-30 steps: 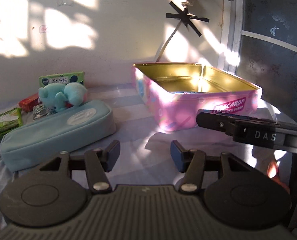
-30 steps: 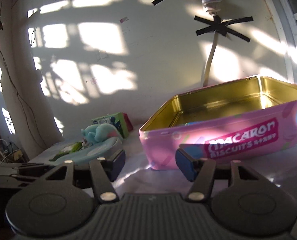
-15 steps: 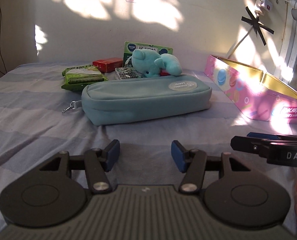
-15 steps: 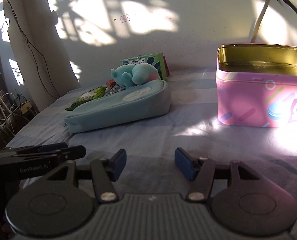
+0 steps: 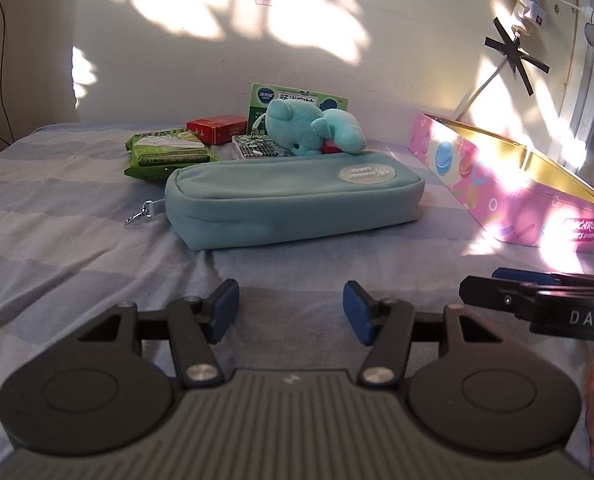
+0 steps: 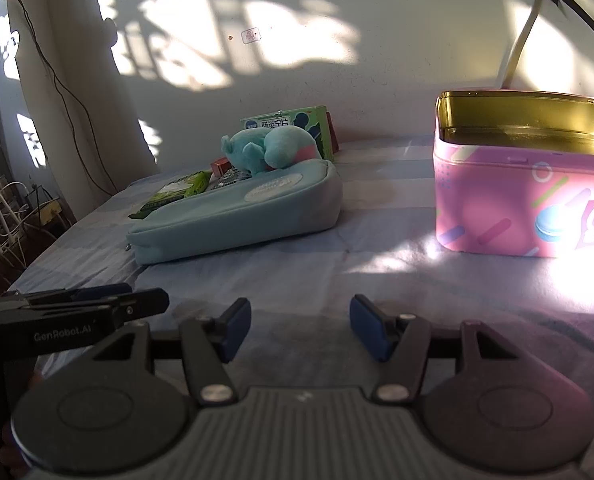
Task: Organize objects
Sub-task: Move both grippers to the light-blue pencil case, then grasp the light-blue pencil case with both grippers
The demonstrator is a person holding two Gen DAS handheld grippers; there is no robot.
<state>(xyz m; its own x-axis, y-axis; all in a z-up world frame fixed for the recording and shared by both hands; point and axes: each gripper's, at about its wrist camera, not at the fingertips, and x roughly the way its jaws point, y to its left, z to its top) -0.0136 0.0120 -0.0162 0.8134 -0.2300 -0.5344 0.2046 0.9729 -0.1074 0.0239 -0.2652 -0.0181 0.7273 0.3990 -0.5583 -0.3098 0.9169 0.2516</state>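
A light-blue zip pouch [image 5: 293, 200] lies on the striped sheet, also in the right wrist view [image 6: 237, 216]. Behind it sit a teal plush elephant [image 5: 313, 128] [image 6: 269, 150], a green wipes pack [image 5: 165, 154], a red box [image 5: 217, 128], a small patterned packet [image 5: 257, 148] and a green medicine box [image 5: 297, 100]. An open pink biscuit tin [image 5: 509, 196] [image 6: 525, 208] stands to the right. My left gripper [image 5: 291, 310] is open and empty, short of the pouch. My right gripper [image 6: 300, 326] is open and empty, between pouch and tin.
The striped sheet [image 5: 57, 216] covers the surface up to a white wall [image 5: 217, 60]. A taped power strip and cable [image 5: 525, 12] hang on the wall at right. Cables and clutter [image 6: 5, 216] lie past the sheet's left edge.
Both grippers have swung left, away from the tin and toward the pouch and the pile behind it. Since half a second ago the views have barely shifted. Both stay open.
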